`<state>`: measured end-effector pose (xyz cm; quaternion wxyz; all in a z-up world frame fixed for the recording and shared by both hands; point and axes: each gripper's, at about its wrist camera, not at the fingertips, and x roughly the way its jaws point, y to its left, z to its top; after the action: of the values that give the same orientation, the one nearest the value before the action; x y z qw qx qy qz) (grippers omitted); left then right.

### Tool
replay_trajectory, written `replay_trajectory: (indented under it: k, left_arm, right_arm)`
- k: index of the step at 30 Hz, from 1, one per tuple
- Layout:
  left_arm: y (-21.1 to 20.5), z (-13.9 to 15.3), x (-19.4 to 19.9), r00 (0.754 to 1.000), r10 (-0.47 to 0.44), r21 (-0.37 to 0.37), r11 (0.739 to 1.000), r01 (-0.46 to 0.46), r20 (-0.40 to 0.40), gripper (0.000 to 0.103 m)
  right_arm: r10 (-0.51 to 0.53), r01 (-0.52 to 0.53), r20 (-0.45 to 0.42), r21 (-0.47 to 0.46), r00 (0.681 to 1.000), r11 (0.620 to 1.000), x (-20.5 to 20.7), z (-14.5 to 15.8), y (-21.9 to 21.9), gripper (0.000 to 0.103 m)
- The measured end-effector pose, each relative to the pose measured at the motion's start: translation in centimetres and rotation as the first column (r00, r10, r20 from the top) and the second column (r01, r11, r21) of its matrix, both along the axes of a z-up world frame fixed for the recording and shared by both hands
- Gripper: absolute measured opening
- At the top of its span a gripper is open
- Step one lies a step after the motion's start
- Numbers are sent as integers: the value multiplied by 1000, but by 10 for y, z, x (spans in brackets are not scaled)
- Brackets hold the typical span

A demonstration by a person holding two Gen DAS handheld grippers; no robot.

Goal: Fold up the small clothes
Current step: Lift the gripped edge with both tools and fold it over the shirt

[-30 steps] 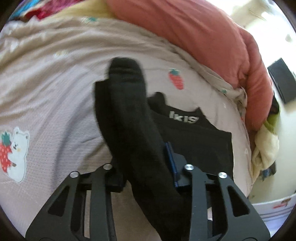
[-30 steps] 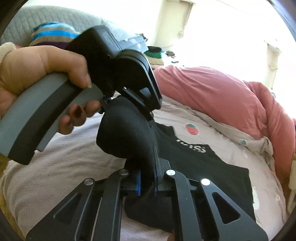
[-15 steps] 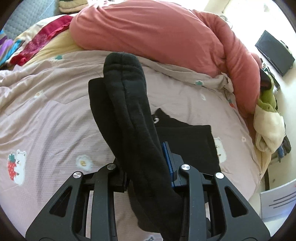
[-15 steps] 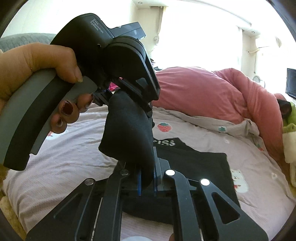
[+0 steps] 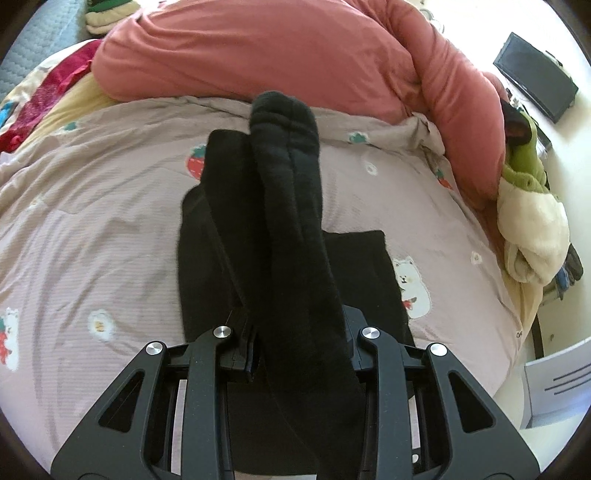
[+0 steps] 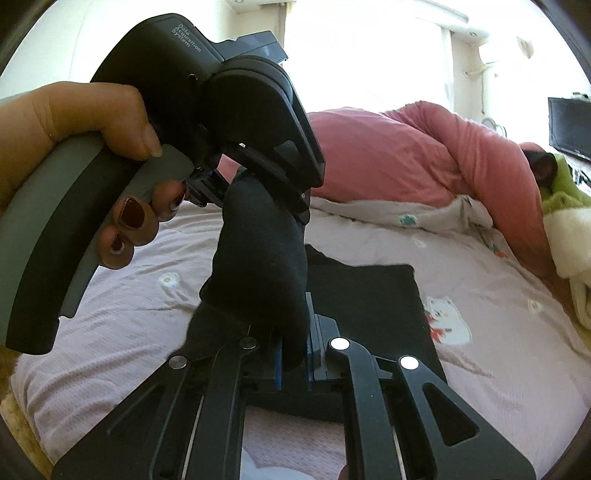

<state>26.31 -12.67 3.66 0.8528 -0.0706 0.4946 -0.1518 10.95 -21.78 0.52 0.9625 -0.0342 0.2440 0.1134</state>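
Both grippers clamp one black sock (image 5: 291, 229) in the air over the bed: left gripper (image 5: 295, 354) mid-length, right gripper (image 6: 293, 363) nearly closed on its end. Below: folded black garment (image 6: 369, 306) on lilac printed sheet (image 5: 92, 236), pink duvet (image 5: 258, 48) behind, dark screen (image 6: 569, 125) by bright wall.

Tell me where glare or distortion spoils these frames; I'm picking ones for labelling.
Right wrist: window blown out to white, left hand and the black sock in shade. Left wrist: even light, only the floor at top right overexposed; sock shows little texture. Both: strong fisheye bending of the bed with dark corners.
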Motion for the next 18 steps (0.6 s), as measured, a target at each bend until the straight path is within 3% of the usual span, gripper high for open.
replay_trajectory:
  k: [11, 18]
  left_arm:
    - [-50, -29, 12, 997, -59, 34, 998, 61, -54, 24]
    - [-68, -38, 16, 995, -85, 49, 995, 87, -52, 34]
  right_arm:
    - [-66, 70, -79, 56, 995, 996, 5, -23, -38, 7]
    - [-86, 95, -115, 73, 990, 993, 8, -31, -52, 8]
